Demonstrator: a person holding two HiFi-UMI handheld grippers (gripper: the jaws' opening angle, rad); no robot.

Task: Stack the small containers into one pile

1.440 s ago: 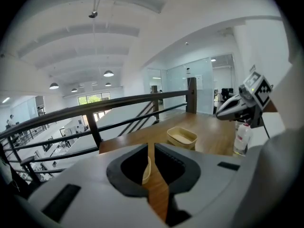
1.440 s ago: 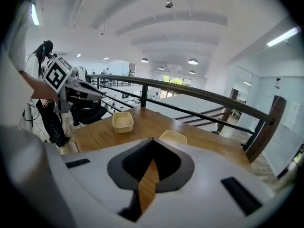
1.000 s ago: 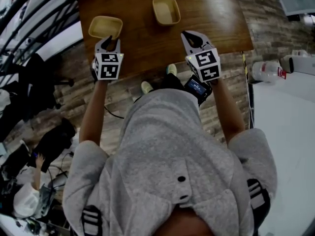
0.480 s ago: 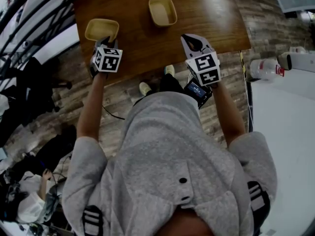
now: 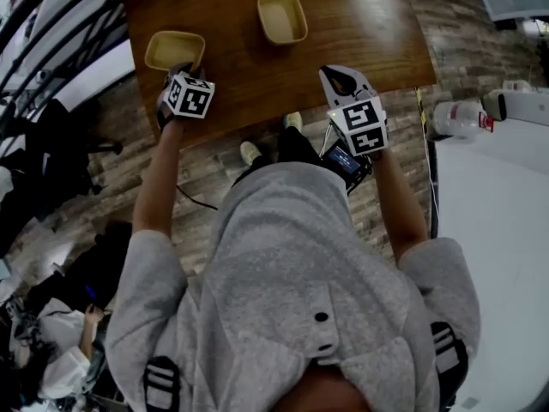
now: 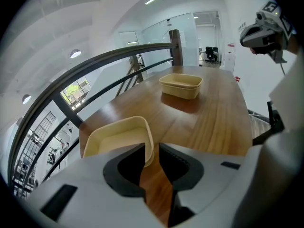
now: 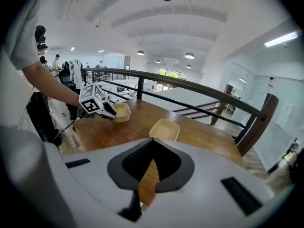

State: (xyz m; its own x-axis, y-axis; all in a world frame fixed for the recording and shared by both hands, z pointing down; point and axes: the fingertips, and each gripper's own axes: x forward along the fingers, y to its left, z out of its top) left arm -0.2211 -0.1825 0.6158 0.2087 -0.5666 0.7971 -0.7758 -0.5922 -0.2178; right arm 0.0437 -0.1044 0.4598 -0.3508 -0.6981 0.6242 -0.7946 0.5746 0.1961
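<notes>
Two small beige containers sit on the wooden table [image 5: 369, 24]. The left container [image 5: 174, 50] [image 6: 114, 137] is near the table's left edge, and the other container [image 5: 282, 17] [image 6: 180, 85] [image 7: 165, 129] is farther back, in the middle. My left gripper [image 5: 184, 69] [image 6: 152, 148] is open, straddling the left container's near right wall, with a gap still showing beside the wall. My right gripper [image 5: 336, 72] [image 7: 151, 158] hovers over the table's near right part with its tips together and nothing in it.
A dark railing [image 6: 95, 70] runs past the table's far side and left end. The table's near edge [image 5: 283, 114] is just behind both grippers. A white surface with a bottle [image 5: 463, 118] lies to the right, past the table.
My left gripper has moved forward and tilted down until its jaws are over the left container's near rim. The right gripper has hardly moved.
</notes>
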